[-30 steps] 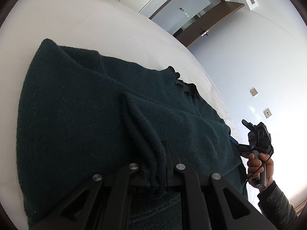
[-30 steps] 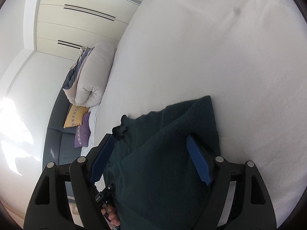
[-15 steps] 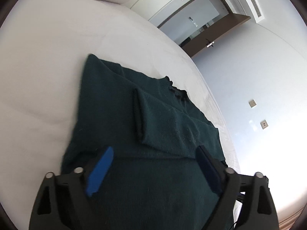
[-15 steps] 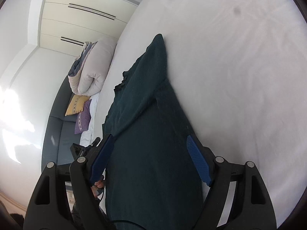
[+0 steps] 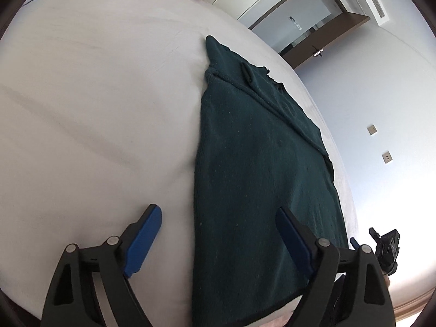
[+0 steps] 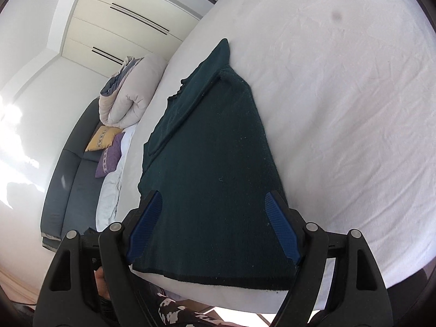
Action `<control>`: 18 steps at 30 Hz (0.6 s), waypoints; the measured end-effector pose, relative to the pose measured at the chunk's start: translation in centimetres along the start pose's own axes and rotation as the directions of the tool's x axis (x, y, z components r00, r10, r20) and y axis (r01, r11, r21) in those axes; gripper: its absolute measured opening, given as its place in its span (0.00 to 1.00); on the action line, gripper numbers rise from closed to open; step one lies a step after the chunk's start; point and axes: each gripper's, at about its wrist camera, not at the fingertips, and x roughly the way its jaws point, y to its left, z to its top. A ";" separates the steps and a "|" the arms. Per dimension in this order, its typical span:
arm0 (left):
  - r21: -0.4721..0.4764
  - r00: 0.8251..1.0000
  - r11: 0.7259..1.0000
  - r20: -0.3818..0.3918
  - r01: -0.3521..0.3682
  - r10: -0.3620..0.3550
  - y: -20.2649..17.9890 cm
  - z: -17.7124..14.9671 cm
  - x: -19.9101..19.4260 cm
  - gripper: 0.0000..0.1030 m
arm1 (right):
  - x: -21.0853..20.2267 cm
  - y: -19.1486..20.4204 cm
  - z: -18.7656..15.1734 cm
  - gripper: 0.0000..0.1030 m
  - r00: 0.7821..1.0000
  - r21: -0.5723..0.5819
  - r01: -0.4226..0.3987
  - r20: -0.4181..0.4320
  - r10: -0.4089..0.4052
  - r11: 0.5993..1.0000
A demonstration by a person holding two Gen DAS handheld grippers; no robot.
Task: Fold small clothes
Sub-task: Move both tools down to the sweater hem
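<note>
Left gripper [image 5: 219, 238] hanging wide open above the near end of the bed, jaws just been closing in a touch after springing apart, blue pads [image 5: 143, 238] not pressing on anything. Straddling the left edge of the dark green sweater [image 5: 261, 163], with bare white bed sheet [image 5: 95, 109] under the left pad and knit under the right one. Right gripper [image 6: 214, 227] also spread wide, empty, hovering over the sweater's near hem, one pad near each side edge but gripping nothing. Sweater itself lying flat on the sheet, folded into a long narrow strip running from about 6 o'clock up toward 12, a sleeve folded in across the upper part, frilly collar peeking out near the top. Out past that in the right wrist view: rolled-up duvet [image 6: 128, 92] at around 10 o'clock, yellow cushion [image 6: 102, 137] and purple cushion [image 6: 110, 155] just below it on a grey sofa [image 6: 73, 188], wardrobe doors [image 6: 122, 21] up at 11. In the left wrist view, dark wooden doorway [image 5: 313, 27] at about 1 o'clock, two wall sockets [image 5: 372, 130] at 3.
</note>
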 end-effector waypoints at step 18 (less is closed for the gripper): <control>-0.035 0.958 0.991 -0.252 0.130 -0.135 -1.0 -2.4 0.4 0.63 | -3.9 -1.1 -3.1 0.75 0.999 0.006 0.043 -0.007 -0.043 0.999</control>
